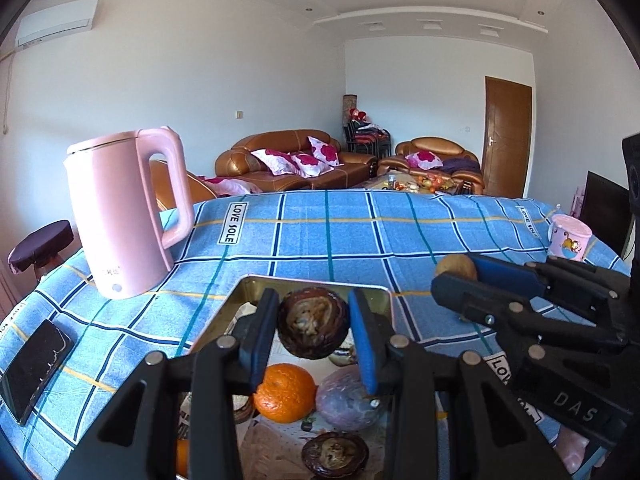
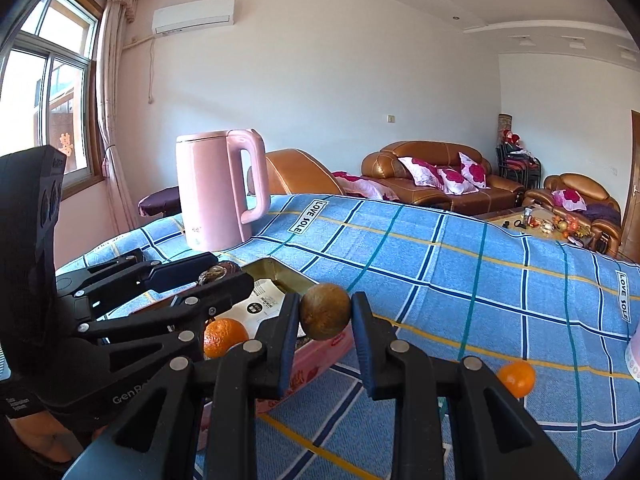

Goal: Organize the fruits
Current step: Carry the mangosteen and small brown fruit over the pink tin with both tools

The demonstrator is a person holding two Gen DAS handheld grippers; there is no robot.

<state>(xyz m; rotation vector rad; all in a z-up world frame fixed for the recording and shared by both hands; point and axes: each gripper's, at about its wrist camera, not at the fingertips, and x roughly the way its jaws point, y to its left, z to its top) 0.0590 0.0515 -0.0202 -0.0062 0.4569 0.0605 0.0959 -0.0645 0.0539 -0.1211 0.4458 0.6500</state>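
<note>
Table: I see the blue checked cloth [image 1: 360,236] spreading ahead of both sets of jaws, with a pink kettle [image 1: 124,216] standing well off to the left of my left jaws.

Tin: the open box [image 1: 312,284] sits directly under and in front of my left jaws; in the right wrist view its pink side wall [image 2: 320,356] lies below and left of my right jaws.

Left gripper [image 1: 314,330]: pinching a dark, wrinkled fruit [image 1: 313,322] between its blue pads, held above the tin's open mouth.

Right gripper [image 2: 325,318]: pinching a round brown fruit [image 2: 325,312], held just right of the tin's rim, over the cloth.

Already in the tin: an orange [image 1: 285,394], a pale purple fruit [image 1: 349,398] and another dark fruit [image 1: 335,454], all below my left jaws.

Loose fruit: a small orange [image 2: 516,379] lies on the cloth, below and right of my right jaws, well apart from the tin.

Key relation: I judge that my left load is the nearer one, since the tin is straight beneath it; my right load needs to travel left across the rim first. Both fruits are roundish, so no long axis matters.

Risk: I think that the two grippers may crowd each other over the tin.
</note>
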